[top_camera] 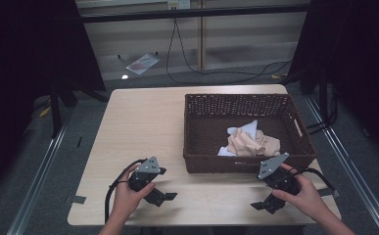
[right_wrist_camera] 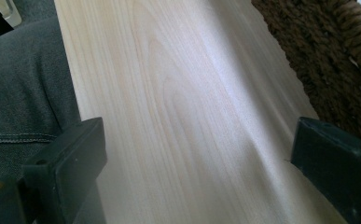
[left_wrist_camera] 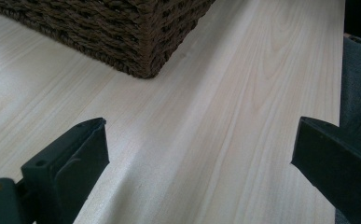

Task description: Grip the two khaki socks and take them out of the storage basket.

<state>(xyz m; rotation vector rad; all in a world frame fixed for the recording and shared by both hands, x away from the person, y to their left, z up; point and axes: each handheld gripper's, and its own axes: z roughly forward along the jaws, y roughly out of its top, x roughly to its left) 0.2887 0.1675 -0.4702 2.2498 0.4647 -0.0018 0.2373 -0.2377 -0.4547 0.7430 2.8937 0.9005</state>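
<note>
Two grippers are held low over the table, jaws spread wide and empty. Just ahead of the right gripper (the nearer one) stands the wicker basket; crumpled cloth lies inside, beyond its near wall, forward-left. The left gripper sits well aside.

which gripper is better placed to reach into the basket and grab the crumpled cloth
Probably the right. The right gripper, jaws open, sits just in front of the basket wall nearest the cloth. The left gripper, also open, rests farther left, off the basket's corner.
</note>
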